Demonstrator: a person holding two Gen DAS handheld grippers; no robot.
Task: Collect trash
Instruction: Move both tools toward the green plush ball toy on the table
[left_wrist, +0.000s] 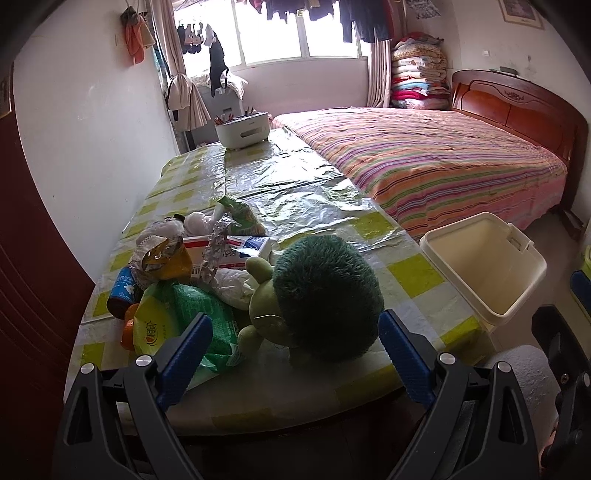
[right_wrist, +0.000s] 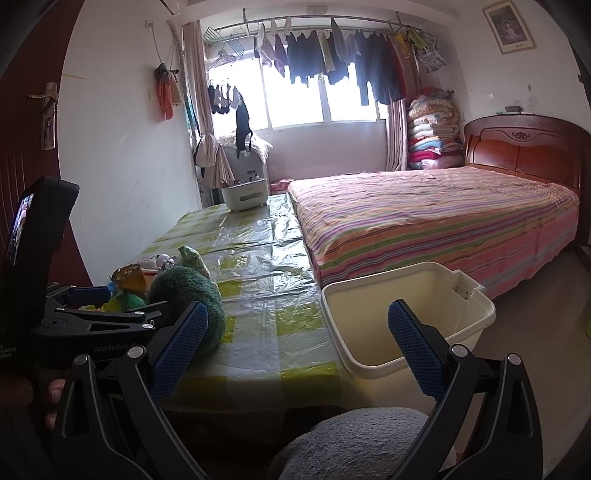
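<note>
Both grippers, left (left_wrist: 291, 339) and right (right_wrist: 295, 332), hold their jaws wide and empty. Trash (left_wrist: 192, 266) clusters lower left on the counter (left_wrist: 303, 192); the bin (left_wrist: 484, 266) waits at right. Best skip the plush (left_wrist: 325, 302) and take a wrapper first

I read "GenRobot" on the black left gripper body (right_wrist: 110, 334), lower left of the right wrist view; other print is illegible.

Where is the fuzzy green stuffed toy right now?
In the left wrist view, the fuzzy green toy sits on the table's near end, right of the trash pile and left of the empty cream bin.
</note>
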